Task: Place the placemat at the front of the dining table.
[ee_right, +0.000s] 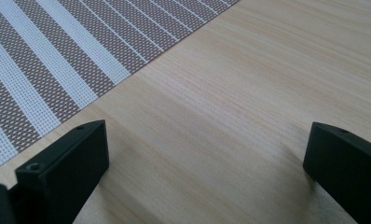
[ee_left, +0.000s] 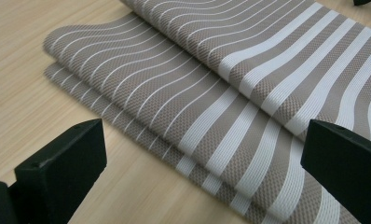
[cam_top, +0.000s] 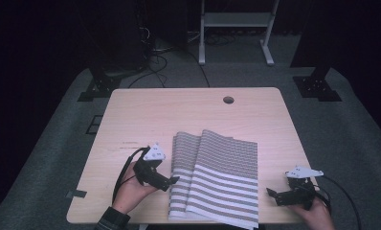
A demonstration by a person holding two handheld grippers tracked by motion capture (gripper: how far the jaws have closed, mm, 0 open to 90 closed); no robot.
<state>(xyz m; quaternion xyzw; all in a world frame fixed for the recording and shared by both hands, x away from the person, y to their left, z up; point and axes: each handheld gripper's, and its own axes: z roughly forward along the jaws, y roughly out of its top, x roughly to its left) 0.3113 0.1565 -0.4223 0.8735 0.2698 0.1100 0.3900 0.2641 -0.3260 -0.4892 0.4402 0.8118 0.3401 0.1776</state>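
I'm looking down on the light wooden table [cam_top: 131,115], the biggest thing in play, with a round cable hole [cam_top: 228,100] near its far edge. Lying on the near half is the striped woven placemat [cam_top: 222,177], taupe and white, folded over on itself; at its left side the lower layers peek out stacked beneath the top flap [ee_left: 141,88]. So a fold looks done, though the edges aren't lined up, and I judge squaring it or folding again is what's left.

My left gripper [cam_top: 172,181] sits just beside the placemat's left edge, jaws spread wide and holding nothing; in the left gripper view the layered edge lies right between them, so I reckon a pinch there comes next.

My right gripper [cam_top: 271,193] hangs near the placemat's right edge, apart from it, jaws likewise spread and empty over bare wood, with the edge of the placemat [ee_right: 58,60] off to one side.

No containers on the table, so nothing to report inside any.
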